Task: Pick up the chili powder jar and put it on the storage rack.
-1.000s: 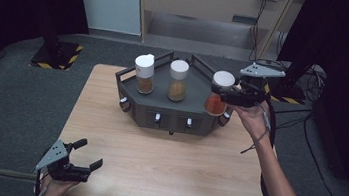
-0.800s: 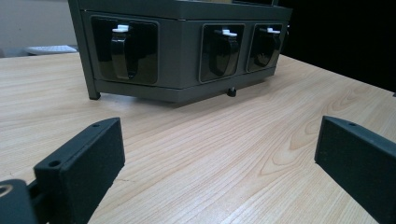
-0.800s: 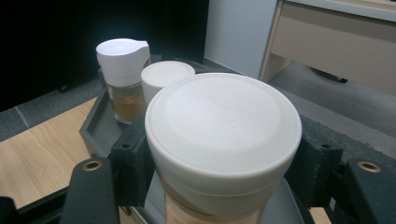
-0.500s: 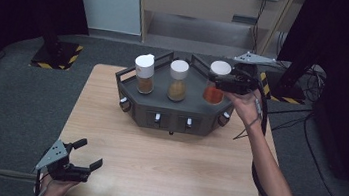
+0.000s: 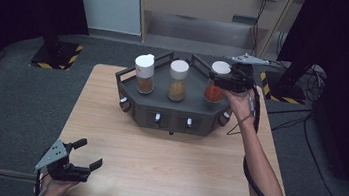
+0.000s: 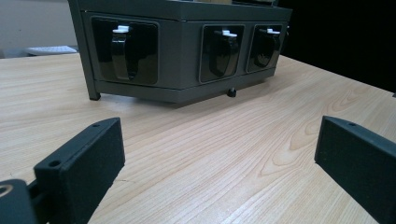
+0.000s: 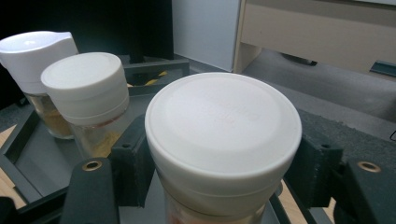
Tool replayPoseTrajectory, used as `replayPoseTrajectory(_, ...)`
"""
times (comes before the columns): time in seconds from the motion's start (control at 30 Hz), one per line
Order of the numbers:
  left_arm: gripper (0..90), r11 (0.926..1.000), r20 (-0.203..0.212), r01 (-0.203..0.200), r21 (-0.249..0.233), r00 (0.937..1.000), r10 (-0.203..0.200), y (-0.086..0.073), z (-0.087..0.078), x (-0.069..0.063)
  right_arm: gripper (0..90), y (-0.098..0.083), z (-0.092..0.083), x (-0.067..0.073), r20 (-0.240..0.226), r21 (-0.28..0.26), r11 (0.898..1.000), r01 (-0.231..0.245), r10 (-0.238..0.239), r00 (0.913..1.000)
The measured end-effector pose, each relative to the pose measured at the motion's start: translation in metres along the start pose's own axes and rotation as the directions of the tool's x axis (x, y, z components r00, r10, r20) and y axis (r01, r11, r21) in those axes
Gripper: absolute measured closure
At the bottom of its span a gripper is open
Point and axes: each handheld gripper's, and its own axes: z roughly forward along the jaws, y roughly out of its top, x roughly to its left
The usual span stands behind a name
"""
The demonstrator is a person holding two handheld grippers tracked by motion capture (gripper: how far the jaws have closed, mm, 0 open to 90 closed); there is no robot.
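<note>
From the high view, your right gripper (image 5: 226,80) has its fingers clamped around the clear spice jar with red powder and a white round lid (image 5: 215,87), gripping just under the lid so the jar hangs upright over the right end of the dark grey angular metal rack (image 5: 134,104). That spot sits right of the clear jar of yellow-orange powder with a white lid (image 5: 178,80), which stands in the middle, and well right of the clear jar of brown powder with a white flip-top cap (image 5: 144,73) at the left end; judged from this, the red jar is going into or coming out of the one free place in the row. Your left gripper (image 5: 82,158) waits at the near left corner of the pale wooden surface (image 5: 169,168), well clear of the rack.

In the left gripper view, your black padded fingers (image 6: 79,165) stand wide apart with nothing between them, pointed low across the wood at the rack's front face, where the black knobs with white tips (image 6: 122,49) sit.

In the right gripper view, the white lid (image 7: 223,123) sits between your fingers (image 7: 133,161), which press on the jar's neck from both sides; holding there keeps the lid as a stop against slipping.
</note>
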Motion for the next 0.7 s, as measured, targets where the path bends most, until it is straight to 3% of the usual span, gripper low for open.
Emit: replayPoseTrajectory(0.7,0.5,1.0,0.002,-0.002,0.003,1.0,0.002,0.0,0.0,0.001,33.8,-0.012,0.016,0.002,0.002,0.011,1.0,0.001,-0.001,1.0)
